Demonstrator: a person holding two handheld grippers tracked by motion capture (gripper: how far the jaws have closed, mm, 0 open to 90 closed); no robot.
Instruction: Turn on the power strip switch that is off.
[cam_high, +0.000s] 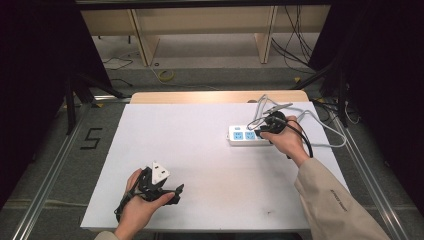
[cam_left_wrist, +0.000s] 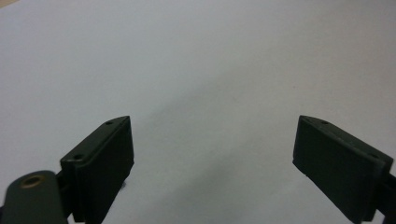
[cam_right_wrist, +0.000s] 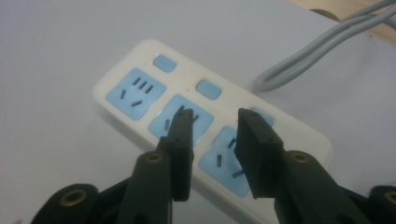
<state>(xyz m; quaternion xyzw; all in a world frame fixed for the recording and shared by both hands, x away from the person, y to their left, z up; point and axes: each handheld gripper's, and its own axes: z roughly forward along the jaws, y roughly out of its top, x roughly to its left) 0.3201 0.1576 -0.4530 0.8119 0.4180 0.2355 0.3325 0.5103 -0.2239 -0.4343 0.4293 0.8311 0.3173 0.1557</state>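
Note:
A white power strip (cam_high: 243, 135) with blue sockets and blue switches lies on the white table (cam_high: 200, 165) at the right. Its grey cable (cam_high: 320, 122) loops off toward the far right edge. My right gripper (cam_high: 266, 127) hovers over the strip's right end. In the right gripper view the strip (cam_right_wrist: 140, 88) lies just under the jaws, which stand partly apart over the middle and near sockets with nothing between them; the gripper (cam_right_wrist: 215, 119) is open. The cable (cam_right_wrist: 317, 51) curls behind. My left gripper (cam_high: 169, 189) rests near the front left, open (cam_left_wrist: 212, 128) over bare table.
A strip of bare wood (cam_high: 215, 96) shows at the table's far edge. Beyond it are a floor with loose cables (cam_high: 292, 45) and wooden shelving legs. Metal rails (cam_high: 55, 160) run along both sides of the table.

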